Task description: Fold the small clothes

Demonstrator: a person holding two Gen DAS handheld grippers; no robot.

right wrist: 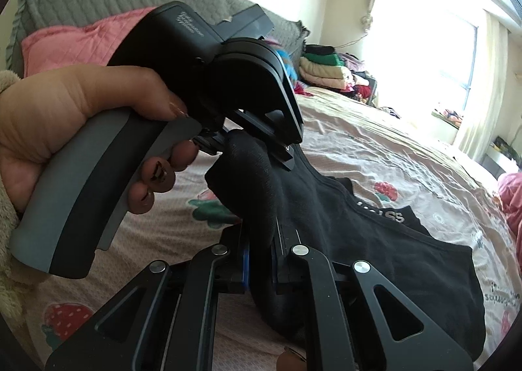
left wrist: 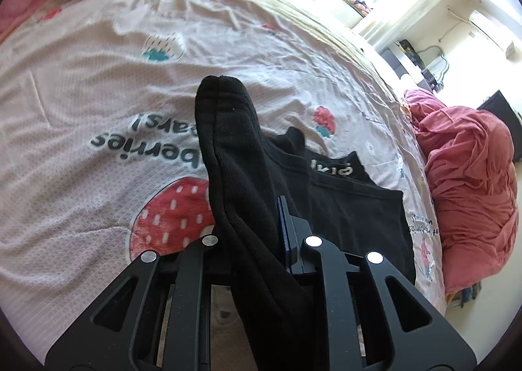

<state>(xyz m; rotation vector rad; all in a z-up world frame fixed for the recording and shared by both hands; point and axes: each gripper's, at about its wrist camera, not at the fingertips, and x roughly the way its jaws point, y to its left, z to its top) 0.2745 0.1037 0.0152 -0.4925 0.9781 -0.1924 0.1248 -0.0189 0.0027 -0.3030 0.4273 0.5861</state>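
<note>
**Both your grippers are holding the black sock above the bed**

Your left gripper (left wrist: 257,224) is pinched nearly closed on the black sock (left wrist: 228,142). The sock runs up between its two fingers and sticks out in front, with the rounded end pointing away from you. In the right wrist view, your right gripper (right wrist: 261,253) is squeezed tight on the same sock, lower down. The left gripper sits just above and in front of it, held in your left hand (right wrist: 65,129).

I think you hold it at two spots so the sock stays pulled long and flat. That way one end can be brought over to meet the other. A floppy thing like this would sag if only one spot were pinched.

The sock is soft and knitted, with thin ribs running along it. It looks doubled, maybe two socks together, but I cannot tell for sure.

Just past your grippers, black underwear (right wrist: 407,257) lies flat on the bedsheet (left wrist: 98,77). It has a band with white letters. The sheet is thin, pinkish and wrinkly, with strawberry pictures on it. Far off to the right of the left gripper is a lumpy red blanket (left wrist: 469,195).
</note>
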